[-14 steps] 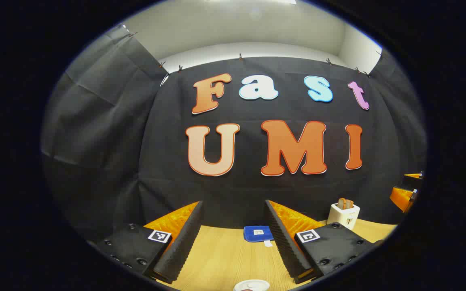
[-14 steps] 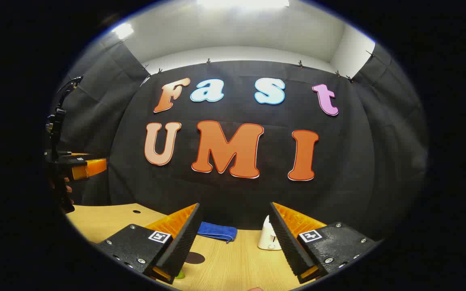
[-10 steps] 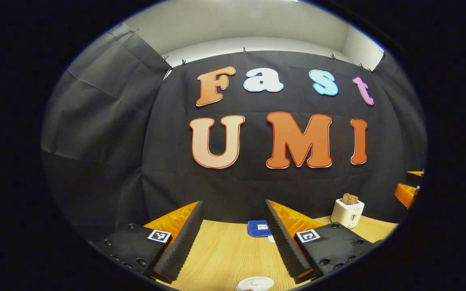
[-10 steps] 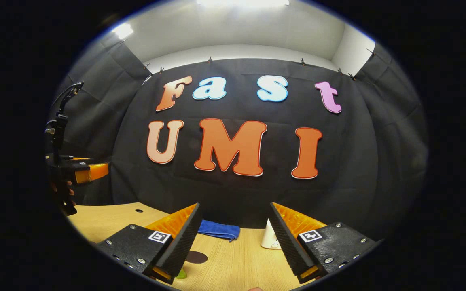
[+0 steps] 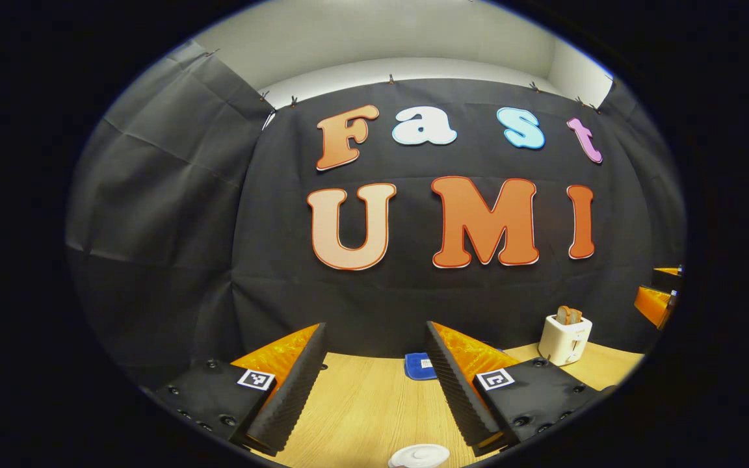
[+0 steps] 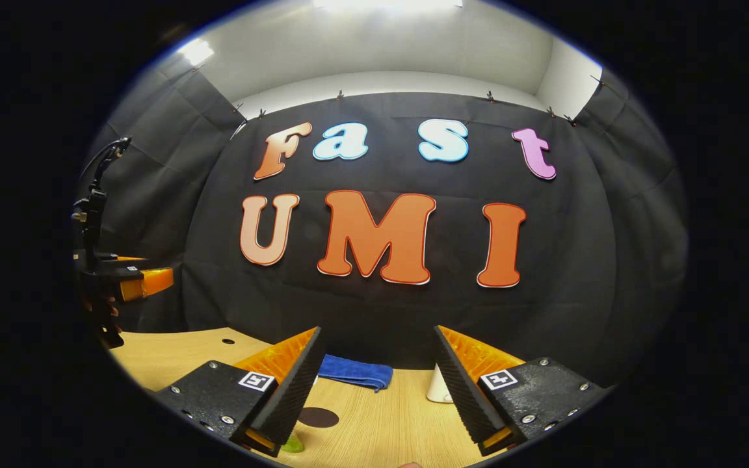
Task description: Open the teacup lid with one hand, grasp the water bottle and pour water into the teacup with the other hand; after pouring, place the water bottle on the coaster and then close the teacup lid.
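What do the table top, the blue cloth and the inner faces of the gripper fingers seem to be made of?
The table top looks like light wood or a wood-look laminate: fine parallel grain, matte. The blue cloth seems a soft towel fabric: folded, fuzzy surface. The fingers of the right gripper carry black ribbed padding, probably foam or rubber, on orange, slightly translucent plastic.

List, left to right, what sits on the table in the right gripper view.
Other gripper held over the table's left edge → green object → dark round coaster → blue cloth → white toaster, partly behind the right finger.
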A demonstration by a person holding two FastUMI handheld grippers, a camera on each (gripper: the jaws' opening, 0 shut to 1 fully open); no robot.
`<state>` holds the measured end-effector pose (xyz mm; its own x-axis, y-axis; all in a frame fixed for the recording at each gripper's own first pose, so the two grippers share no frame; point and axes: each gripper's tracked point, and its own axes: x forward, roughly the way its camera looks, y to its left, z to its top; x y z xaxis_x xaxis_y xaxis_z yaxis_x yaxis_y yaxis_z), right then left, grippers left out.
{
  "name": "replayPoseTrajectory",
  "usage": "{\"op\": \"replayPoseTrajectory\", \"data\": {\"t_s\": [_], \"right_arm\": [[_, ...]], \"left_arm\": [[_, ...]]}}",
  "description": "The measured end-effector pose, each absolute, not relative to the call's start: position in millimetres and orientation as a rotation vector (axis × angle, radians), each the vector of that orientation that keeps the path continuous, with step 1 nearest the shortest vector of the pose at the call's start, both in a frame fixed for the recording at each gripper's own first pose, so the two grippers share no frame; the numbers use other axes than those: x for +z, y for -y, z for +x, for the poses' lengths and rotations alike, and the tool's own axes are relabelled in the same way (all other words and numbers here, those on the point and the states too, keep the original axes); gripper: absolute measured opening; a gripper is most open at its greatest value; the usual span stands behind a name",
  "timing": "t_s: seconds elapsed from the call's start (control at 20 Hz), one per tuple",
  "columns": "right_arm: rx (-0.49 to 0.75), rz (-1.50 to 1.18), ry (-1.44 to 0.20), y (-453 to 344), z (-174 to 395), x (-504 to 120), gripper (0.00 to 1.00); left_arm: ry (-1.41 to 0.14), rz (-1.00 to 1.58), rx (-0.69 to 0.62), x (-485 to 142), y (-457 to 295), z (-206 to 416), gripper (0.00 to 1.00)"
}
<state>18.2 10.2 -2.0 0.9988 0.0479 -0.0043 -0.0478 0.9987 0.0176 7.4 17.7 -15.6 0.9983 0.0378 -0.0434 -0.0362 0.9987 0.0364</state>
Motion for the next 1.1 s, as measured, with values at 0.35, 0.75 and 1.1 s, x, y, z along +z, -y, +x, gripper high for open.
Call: {"op": "replayPoseTrajectory", "data": {"t_s": [0.35, 0.75, 1.1], "right_arm": [[0.049, 0.025, -0.009, -8.7, 22.2, -4.7, 0.99], [0.102, 0.041, -0.053, -21.4, 13.8, -33.2, 0.99], [0.209, 0.052, -0.133, -56.5, 0.1, -77.5, 0.99]], "left_arm": [[-0.035, 0.040, 0.036, -12.7, -16.1, 6.7, 0.96], [-0.050, 0.075, -0.002, -35.4, -5.9, -1.6, 0.96], [-0.156, 0.079, -0.091, -101.3, 17.7, -6.7, 0.96]]}}
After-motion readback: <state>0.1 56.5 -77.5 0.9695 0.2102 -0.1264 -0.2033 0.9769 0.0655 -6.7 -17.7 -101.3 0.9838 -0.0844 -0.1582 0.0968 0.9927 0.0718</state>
